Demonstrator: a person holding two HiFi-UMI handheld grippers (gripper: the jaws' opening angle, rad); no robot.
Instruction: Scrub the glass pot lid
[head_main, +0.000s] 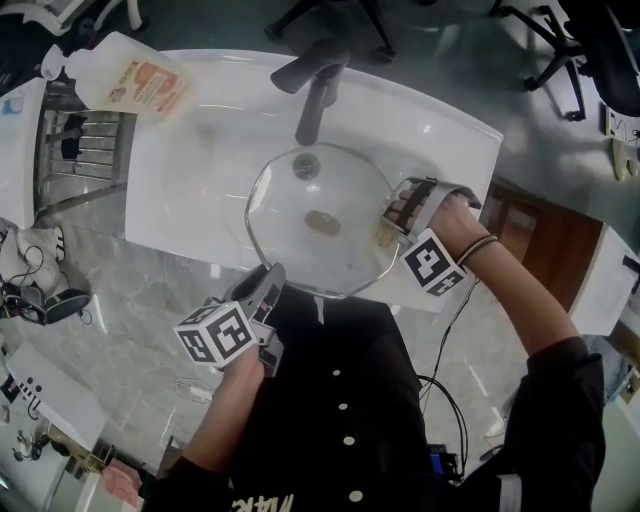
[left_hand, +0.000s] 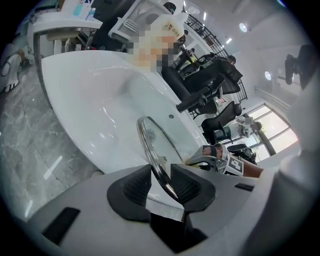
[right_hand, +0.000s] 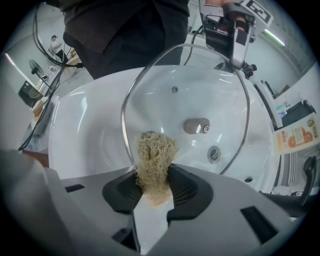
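Left gripper (left_hand: 161, 176) pinches lid (head_main: 300, 240) rim in its fingers; right gripper (right_hand: 152, 181) pinches scrubber (right_hand: 156, 150) opposite.

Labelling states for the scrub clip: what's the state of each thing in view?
lid: over the sink, rim clamped.
left gripper: shut on the lid's rim.
right gripper: shut on the scrubber.
scrubber: against the lid's edge.
faucet: no water running.
bottle: apparently lying on its side beside the sink.
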